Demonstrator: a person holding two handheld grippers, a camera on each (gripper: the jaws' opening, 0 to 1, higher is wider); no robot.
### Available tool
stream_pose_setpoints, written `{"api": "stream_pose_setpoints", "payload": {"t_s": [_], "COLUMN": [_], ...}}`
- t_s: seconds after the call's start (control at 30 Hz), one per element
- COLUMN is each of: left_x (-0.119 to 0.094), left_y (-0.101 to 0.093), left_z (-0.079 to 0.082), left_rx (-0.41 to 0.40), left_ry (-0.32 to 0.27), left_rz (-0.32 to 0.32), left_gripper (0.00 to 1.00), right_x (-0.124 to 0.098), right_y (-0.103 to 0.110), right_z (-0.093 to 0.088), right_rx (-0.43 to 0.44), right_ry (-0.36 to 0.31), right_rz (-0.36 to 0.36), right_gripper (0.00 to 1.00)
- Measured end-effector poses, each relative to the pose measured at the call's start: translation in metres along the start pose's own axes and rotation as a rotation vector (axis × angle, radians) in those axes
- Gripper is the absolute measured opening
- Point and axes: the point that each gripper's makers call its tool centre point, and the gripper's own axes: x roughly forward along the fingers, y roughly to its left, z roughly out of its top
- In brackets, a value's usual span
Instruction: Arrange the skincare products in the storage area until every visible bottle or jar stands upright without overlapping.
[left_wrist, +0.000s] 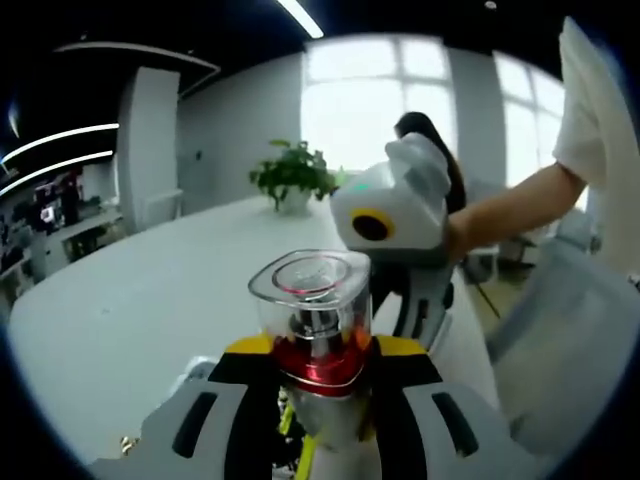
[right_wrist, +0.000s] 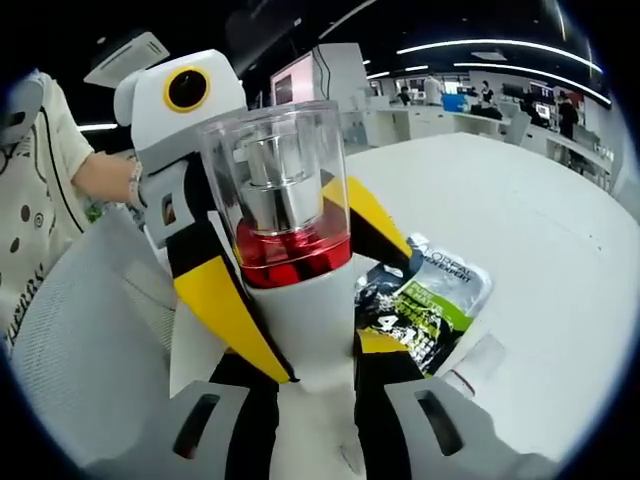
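Observation:
A pump bottle with a clear square cap, red collar and white body stands up between the yellow-and-black jaws of my left gripper, which is shut on it. In the right gripper view the same bottle rises between the jaws of my right gripper, which is also shut on its white lower body. The left gripper reaches in there from the upper left and flanks the bottle. The right gripper sits just behind the bottle in the left gripper view. The bottle is held above the table.
A black, green and white sachet lies on the white table beside a small white item. A white mesh chair stands at the table's edge. A person's arm holds the right gripper. A potted plant stands far back.

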Motion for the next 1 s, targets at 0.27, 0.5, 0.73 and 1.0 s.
{"api": "stream_pose_setpoints", "payload": {"t_s": [0.27,0.5,0.73,1.0], "left_x": [0.01,0.02,0.026,0.031], "left_y": [0.011,0.019,0.028,0.034], "left_z": [0.003,0.006,0.007,0.009], "left_rx": [0.034,0.077,0.096,0.108], "left_ry": [-0.018,-0.03,-0.047,-0.071], "left_rz": [0.006,0.025,0.025,0.039], "left_gripper": [0.29,0.29,0.3,0.3], "right_x": [-0.003,-0.007,-0.009,-0.011], "right_y": [-0.017,-0.032,-0.042,-0.049], "right_z": [0.002,0.004,0.005,0.006], "right_rx": [-0.015,-0.047,-0.061,-0.092], "right_ry": [-0.006,-0.001,0.0,0.008], "right_rz": [-0.05,-0.08,-0.094,-0.102], "right_gripper": [0.28,0.28,0.28,0.28]}}
